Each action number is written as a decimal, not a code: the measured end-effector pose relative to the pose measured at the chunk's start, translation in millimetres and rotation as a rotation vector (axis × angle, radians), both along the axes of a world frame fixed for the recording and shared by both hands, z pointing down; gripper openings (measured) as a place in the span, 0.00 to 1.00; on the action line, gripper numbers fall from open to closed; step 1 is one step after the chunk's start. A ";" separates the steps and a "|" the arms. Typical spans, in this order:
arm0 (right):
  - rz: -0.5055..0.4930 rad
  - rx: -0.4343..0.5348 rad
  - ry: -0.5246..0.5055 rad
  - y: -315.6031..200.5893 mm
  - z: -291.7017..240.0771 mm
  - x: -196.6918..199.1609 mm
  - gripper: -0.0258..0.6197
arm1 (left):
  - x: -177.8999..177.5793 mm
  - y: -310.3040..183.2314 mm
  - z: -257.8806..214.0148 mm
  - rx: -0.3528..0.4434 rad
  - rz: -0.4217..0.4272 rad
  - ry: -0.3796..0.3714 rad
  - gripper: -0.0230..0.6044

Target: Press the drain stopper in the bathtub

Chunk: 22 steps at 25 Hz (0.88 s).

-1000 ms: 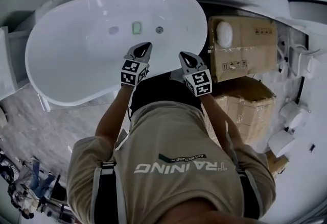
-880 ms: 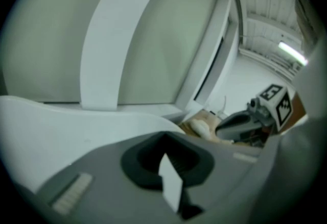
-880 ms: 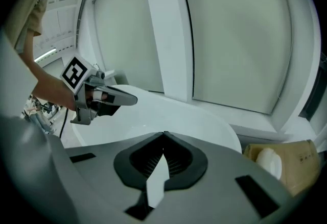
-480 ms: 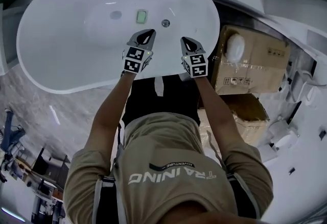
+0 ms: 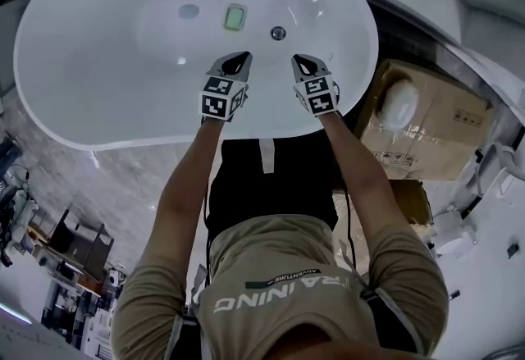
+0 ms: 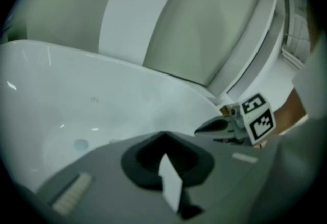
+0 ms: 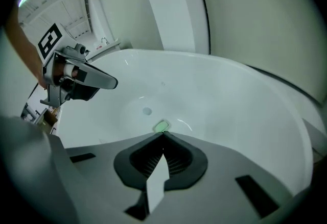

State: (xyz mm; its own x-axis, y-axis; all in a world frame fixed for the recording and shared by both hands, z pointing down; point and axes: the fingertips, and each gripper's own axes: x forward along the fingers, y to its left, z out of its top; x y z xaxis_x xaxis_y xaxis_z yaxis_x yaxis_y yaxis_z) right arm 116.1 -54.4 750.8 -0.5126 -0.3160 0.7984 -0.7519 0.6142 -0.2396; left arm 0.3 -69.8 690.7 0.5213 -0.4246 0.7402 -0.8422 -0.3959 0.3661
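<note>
Both jaws together, empty. Left gripper [image 5: 236, 61], right gripper [image 5: 300, 63] over bathtub [image 5: 74, 79] near rim. Drain stopper [image 5: 189, 11] mid-floor, well apart. Risk: long reach, tip may skid off stopper.

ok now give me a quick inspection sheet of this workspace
surface: white bathtub, glossy, bare apart from its fittings
job's things: drain stopper, a round grey disc on the tub floor, not touched by either gripper
clutter: green rectangular item beside the stopper; small chrome fitting nearer the person
grippers: left hand-held gripper and right hand-held gripper both shut and empty, held over the tub's near side
cables: thin dark cord along the right arm
surroundings: cardboard boxes right of the tub; marble-look floor
</note>
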 end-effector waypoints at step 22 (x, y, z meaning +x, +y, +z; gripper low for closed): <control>-0.101 -0.205 0.141 -21.8 266.1 -10.6 0.05 | 3.6 -8.1 223.1 -0.074 -0.021 -0.082 0.04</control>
State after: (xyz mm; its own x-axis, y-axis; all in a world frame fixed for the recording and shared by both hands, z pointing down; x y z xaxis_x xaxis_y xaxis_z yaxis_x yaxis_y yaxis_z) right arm 105.5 -76.2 1016.9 -0.4129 -0.0929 0.9060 -0.7236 0.6376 -0.2644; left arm 3.9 -77.9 913.8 0.4494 -0.3775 0.8096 -0.8783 -0.3521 0.3234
